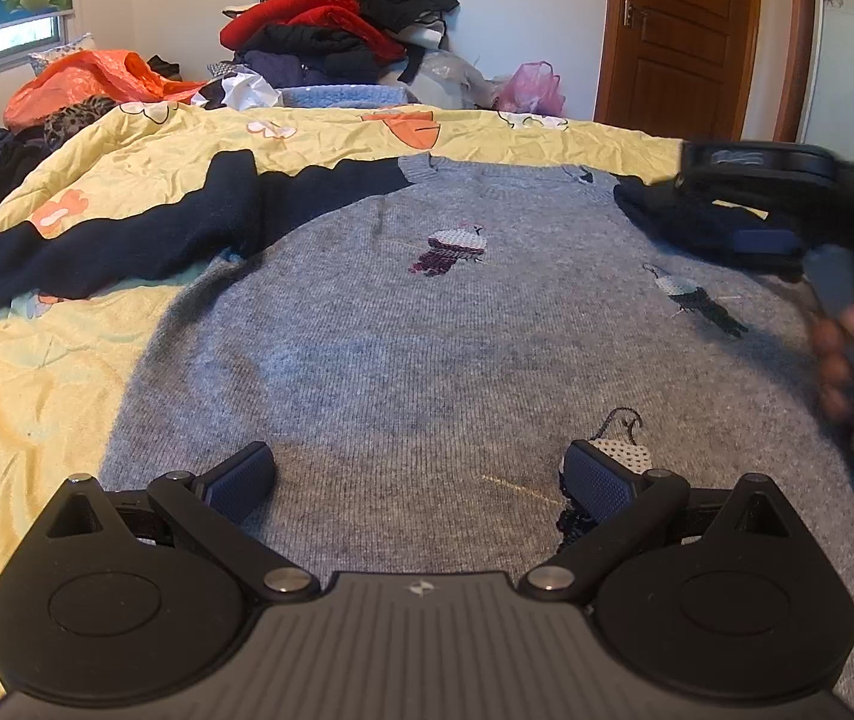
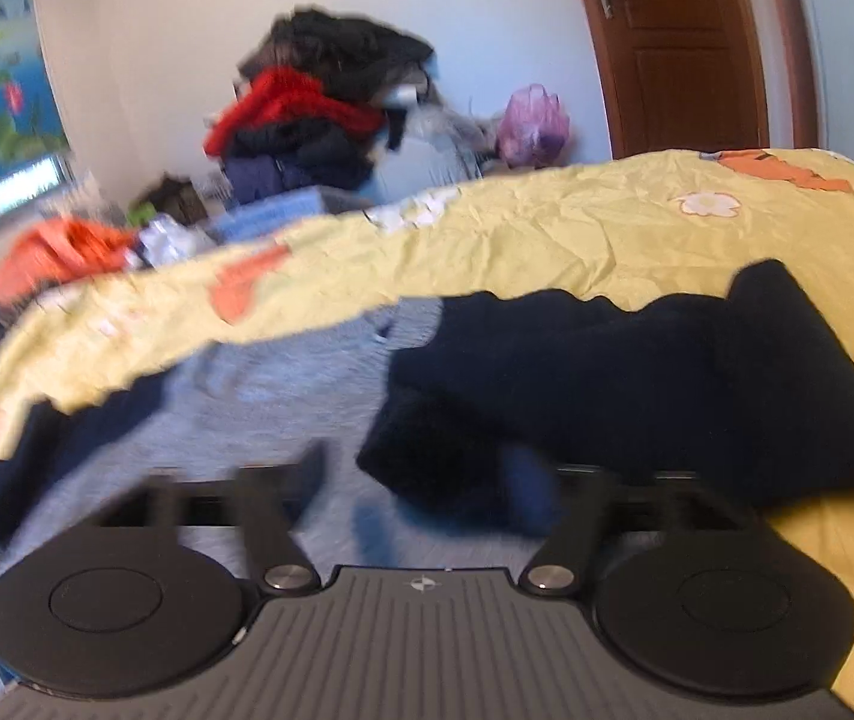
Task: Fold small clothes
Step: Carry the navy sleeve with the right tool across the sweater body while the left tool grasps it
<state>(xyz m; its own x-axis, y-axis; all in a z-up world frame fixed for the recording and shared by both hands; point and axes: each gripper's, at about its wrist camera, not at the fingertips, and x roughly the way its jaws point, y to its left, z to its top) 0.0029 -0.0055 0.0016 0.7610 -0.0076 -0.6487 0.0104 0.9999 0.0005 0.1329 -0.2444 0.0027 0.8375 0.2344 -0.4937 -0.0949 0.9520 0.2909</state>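
Observation:
A small grey knit sweater [image 1: 402,336] with navy sleeves and stitched bird patterns lies flat on a yellow flowered bedspread [image 1: 36,360]. Its left sleeve [image 1: 126,240] stretches out to the left. My left gripper [image 1: 420,480] is open and empty, low over the sweater's lower body. My right gripper [image 1: 751,222] shows at the right of the left wrist view, at the bunched right navy sleeve [image 2: 637,384]. In the blurred right wrist view its fingers [image 2: 445,498] look closed in on the folded sleeve edge. The grey body also shows there [image 2: 282,408].
A tall pile of red, black and navy clothes [image 1: 336,18] stands behind the bed. An orange bag [image 1: 90,81] and dark clothes lie at the back left. A pink bag [image 1: 532,87] sits by the wooden door [image 1: 679,30].

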